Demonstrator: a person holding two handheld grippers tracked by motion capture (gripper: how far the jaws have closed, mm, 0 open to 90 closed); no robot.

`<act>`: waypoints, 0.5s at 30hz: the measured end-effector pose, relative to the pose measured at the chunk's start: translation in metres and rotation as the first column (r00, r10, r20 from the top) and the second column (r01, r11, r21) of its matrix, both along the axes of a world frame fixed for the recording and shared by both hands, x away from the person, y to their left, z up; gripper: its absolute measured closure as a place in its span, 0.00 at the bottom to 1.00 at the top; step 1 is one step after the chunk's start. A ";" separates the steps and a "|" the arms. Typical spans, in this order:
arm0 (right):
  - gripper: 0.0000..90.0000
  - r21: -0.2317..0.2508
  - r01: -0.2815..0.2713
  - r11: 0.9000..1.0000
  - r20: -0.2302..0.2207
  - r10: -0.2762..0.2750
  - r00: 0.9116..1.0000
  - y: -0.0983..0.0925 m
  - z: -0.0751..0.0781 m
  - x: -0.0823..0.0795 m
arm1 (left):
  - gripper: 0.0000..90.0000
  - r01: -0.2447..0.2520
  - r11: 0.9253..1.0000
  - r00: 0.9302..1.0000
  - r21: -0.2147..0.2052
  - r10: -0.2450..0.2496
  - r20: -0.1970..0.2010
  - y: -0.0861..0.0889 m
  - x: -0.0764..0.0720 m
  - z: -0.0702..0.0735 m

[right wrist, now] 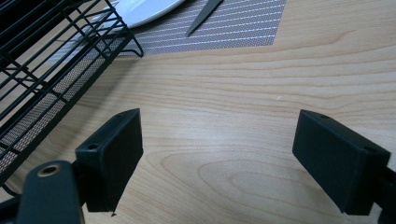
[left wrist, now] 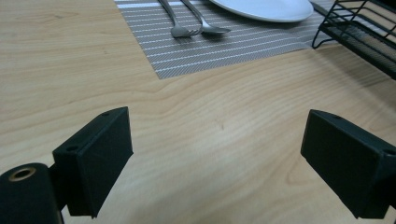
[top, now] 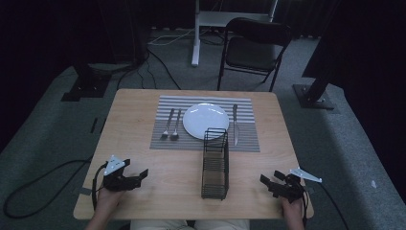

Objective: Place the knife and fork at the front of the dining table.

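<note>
- Waiting at the near edge of the table, I have nothing in hand: the black wire dish rack (top: 215, 165) is the thing nearest both my grippers, standing on the bare wood between them, its far end just touching the striped grey placemat (top: 205, 123).
- My left gripper (top: 139, 176) rests low on the light wooden table (top: 134, 110), jaws spread wide apart with only wood grain between them; in the left gripper view I see a corner of the rack at the upper right, well apart from my jaws.
- My right gripper (top: 266, 182) sits at the opposite near corner, jaws equally wide and holding nothing; in the right gripper view the rack's wire wall runs along the left, near my left jaw but not touching.
- On the placemat beyond the rack lie a round white plate (top: 206, 120), a steel fork (top: 167, 125) and steel spoon (top: 176, 126) side by side to its left, and a steel table knife (top: 235, 123) to its right.
- I judge this the opening step, before any reach: nothing is gripped or lifted.
- The next move probably calls for reaching past the rack to the setting; the flat cutlery would need a low, narrow pinch, and the plate a grip on its rim.
</note>
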State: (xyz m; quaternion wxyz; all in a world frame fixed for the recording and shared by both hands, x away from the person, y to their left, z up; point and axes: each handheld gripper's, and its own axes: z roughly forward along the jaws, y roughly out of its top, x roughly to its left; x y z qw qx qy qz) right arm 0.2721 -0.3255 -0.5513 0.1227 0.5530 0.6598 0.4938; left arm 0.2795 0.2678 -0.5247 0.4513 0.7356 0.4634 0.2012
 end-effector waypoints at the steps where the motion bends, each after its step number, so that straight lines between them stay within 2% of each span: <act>1: 0.17 0.000 0.000 1.000 -0.002 0.000 1.000 0.000 0.000 0.000 | 0.10 -0.001 1.000 1.000 0.002 0.001 0.004 0.002 -0.003 0.001; 5: 0.17 0.001 0.002 1.000 -0.001 -0.002 1.000 0.000 0.000 0.000 | 0.10 -0.009 1.000 1.000 -0.007 0.009 0.016 0.010 -0.013 0.001; 7: 0.17 0.003 0.004 1.000 -0.003 -0.004 1.000 0.000 0.000 0.000 | 0.10 -0.012 1.000 1.000 0.004 0.012 0.020 0.013 -0.018 0.001; 10: 0.17 0.004 0.008 1.000 -0.003 -0.008 1.000 0.000 0.000 0.000 | 0.10 -0.016 1.000 1.000 -0.017 0.016 0.022 0.019 -0.025 0.000; 15: 0.17 0.006 0.011 1.000 0.000 -0.011 1.000 -0.001 0.000 0.000 | 0.10 -0.044 0.999 0.998 -0.012 0.044 0.037 0.032 -0.037 0.001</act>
